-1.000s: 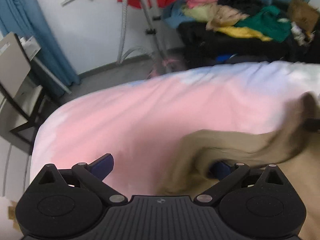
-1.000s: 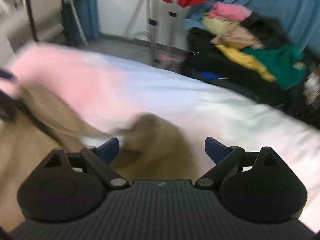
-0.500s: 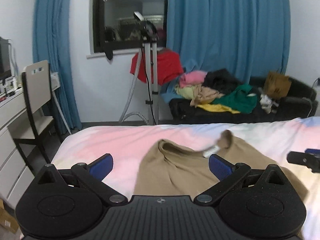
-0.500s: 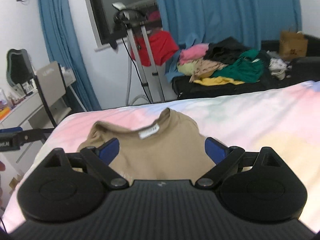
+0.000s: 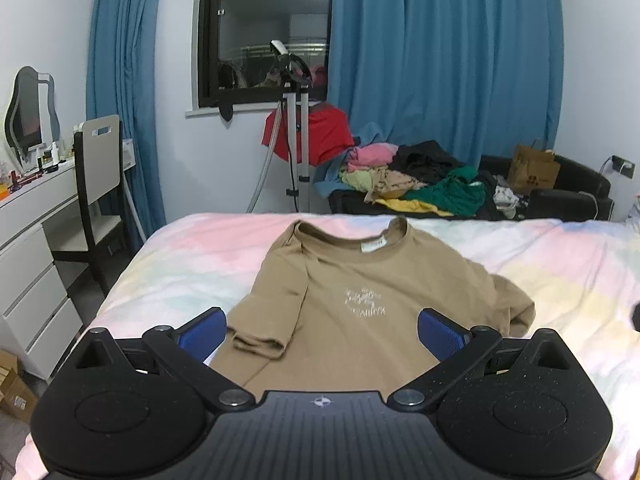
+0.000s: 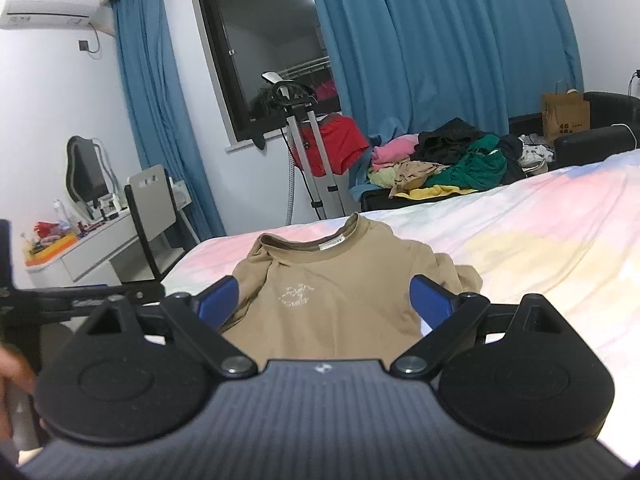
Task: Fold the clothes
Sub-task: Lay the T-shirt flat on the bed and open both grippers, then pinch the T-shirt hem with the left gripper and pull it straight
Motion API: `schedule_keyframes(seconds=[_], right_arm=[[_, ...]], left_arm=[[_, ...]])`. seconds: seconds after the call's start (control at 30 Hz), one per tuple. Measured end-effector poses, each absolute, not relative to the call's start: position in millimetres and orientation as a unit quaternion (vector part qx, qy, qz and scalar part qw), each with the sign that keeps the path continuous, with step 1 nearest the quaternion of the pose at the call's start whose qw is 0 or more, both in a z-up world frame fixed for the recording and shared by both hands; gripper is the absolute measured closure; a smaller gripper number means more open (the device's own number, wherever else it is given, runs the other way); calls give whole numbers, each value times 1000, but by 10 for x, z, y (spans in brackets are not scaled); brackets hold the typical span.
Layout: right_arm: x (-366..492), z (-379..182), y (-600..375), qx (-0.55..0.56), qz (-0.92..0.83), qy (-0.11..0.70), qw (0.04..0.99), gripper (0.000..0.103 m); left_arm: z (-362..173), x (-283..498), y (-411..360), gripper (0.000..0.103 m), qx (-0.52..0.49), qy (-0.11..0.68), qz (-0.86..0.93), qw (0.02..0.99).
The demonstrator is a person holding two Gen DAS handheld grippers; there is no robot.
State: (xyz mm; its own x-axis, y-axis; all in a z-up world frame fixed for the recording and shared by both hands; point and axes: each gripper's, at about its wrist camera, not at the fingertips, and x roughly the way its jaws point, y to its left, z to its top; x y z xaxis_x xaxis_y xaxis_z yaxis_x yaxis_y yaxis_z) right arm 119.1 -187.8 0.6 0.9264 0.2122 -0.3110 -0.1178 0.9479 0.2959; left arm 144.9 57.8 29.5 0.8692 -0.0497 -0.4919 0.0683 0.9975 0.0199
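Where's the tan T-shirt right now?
The tan T-shirt lies spread on the pastel bedsheet, centred in both wrist views, collar toward the clothes pile by the blue curtain, with neither open gripper holding it.

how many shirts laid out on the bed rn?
1. A tan T-shirt lies front up on the bed, collar toward the far edge, both sleeves folded or bunched. The clothes pile sits beyond the bed, not on it.
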Motion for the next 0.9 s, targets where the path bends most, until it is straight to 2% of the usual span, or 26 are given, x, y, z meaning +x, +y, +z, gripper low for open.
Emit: schedule_keyframes(seconds=[0.13, 0.3, 0.43, 0.57, 0.6, 0.67, 0.7, 0.73, 0.77, 0.83, 0.9], right_arm=[[1156, -165, -2002, 155, 79, 177, 969, 9], [1277, -442, -2167, 193, 64, 209, 956, 9], [1514, -632, -2201, 207, 63, 224, 950, 9], [1784, -850, -2225, 206, 46, 237, 948, 9], [1842, -914, -2242, 209, 47, 240, 947, 9], [1964, -1040, -2264, 218, 43, 252, 942, 9], [2026, -1103, -2272, 223, 41, 259, 939, 9], [2088, -1165, -2281, 227, 38, 265, 936, 9], [2150, -1228, -2290, 232, 36, 272, 933, 9], [2234, -1315, -2275, 236, 36, 283, 929, 9], [2268, -1355, -2237, 230, 33, 292, 928, 9]], left_arm=[[60, 1732, 744, 0, -13, 276, -29, 961], [-493, 2388, 1316, 0, -120, 332, -11, 935], [-809, 2832, 1774, 1, -199, 340, 18, 919], [-1036, 3195, 2066, 8, -269, 333, 16, 904], [-1092, 3286, 2138, 12, -286, 331, 16, 899], [-1066, 3375, 2125, 21, -259, 335, 13, 906], [-1042, 3412, 2105, 29, -241, 337, 11, 910], [-1017, 3448, 2086, 42, -223, 339, 9, 914], [-993, 3485, 2067, 47, -204, 341, 7, 918], [-945, 3559, 2028, 78, -167, 345, 3, 924], [-896, 3633, 1990, 93, -130, 348, 0, 929]])
